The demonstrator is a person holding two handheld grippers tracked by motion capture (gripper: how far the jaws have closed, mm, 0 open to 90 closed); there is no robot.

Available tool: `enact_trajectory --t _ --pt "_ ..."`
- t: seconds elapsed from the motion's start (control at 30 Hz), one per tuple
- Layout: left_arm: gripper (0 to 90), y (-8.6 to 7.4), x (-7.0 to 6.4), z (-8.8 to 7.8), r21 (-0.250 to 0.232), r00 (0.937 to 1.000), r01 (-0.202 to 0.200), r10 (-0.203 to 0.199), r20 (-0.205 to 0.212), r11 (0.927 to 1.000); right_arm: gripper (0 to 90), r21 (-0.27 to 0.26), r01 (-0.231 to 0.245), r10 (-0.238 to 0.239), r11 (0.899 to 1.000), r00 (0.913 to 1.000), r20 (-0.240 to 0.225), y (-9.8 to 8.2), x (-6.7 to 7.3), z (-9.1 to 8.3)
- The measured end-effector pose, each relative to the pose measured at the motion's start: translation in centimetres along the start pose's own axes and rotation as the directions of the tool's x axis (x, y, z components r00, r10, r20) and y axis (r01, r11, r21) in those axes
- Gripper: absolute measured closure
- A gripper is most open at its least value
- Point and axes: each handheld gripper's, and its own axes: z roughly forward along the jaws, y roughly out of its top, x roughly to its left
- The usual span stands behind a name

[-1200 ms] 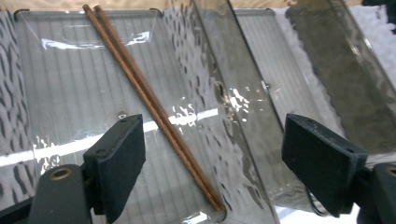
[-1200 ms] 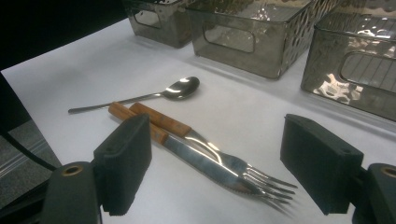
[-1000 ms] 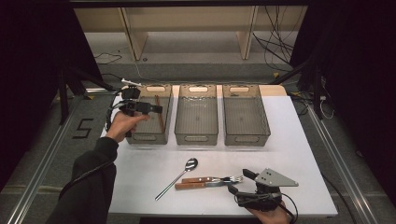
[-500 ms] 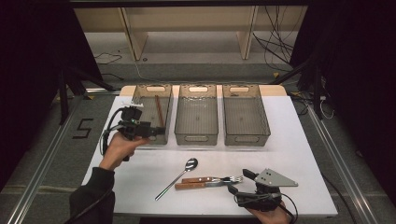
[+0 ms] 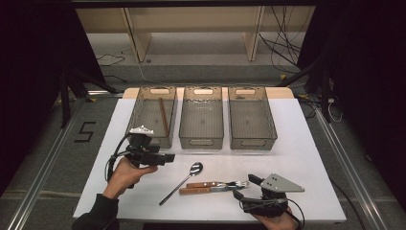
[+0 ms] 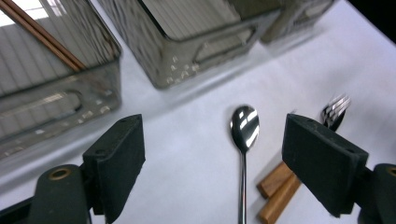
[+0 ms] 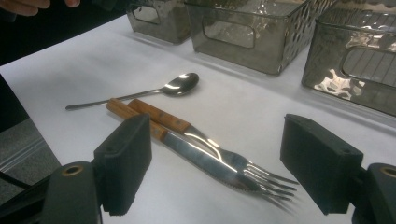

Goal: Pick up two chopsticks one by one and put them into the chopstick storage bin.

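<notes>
Since a second ago our left gripper (image 5: pixel 168 158) has come back from the left grey mesh basket (image 5: pixel 139 120), jaws apart and empty, towards the shiny steel spoon (image 6: pixel 243 125) lying just before that basket. We should centre on its slim handle; our right gripper (image 7: pixel 217 175) waits agape over the wooden-handled knife and fork (image 7: pixel 187 137)

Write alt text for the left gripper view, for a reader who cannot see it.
The open left hand-held gripper hangs over a white table, its two black jaws framing a shiny metal spoon that lies bowl away from the camera. Two wooden handles and fork tines lie right of the spoon. Smoky clear bins stand beyond, the left one holding brown chopsticks.
</notes>
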Motion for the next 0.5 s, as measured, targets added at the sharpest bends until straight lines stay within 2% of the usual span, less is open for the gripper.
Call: enact_trajectory --t 0.1,0.33,0.47,0.5 --pt "21.0 -0.8 -0.3 0.7 0.046 0.9997 -0.019 0.019 0.012 0.9988 25.6 0.000 0.000 0.000 1.000 1.0000 0.000 -0.1 0.0 0.0" --pt "19.7 -2.8 -0.9 1.8 0.109 0.9993 -0.037 0.036 0.010 0.9933 25.6 0.003 -0.002 0.002 1.000 1.0000 -0.003 -0.3 -0.1 0.0" --pt "19.7 -3.6 -1.6 2.1 0.141 0.9986 -0.053 0.053 0.005 0.9886 25.6 0.002 -0.010 0.010 1.000 0.9999 -0.008 -0.4 -0.4 0.0" --pt "19.8 -3.8 -1.7 2.2 0.157 0.9975 -0.070 0.070 0.002 0.9851 25.6 0.003 -0.012 0.012 1.000 0.9999 -0.008 -0.4 -0.4 0.0"
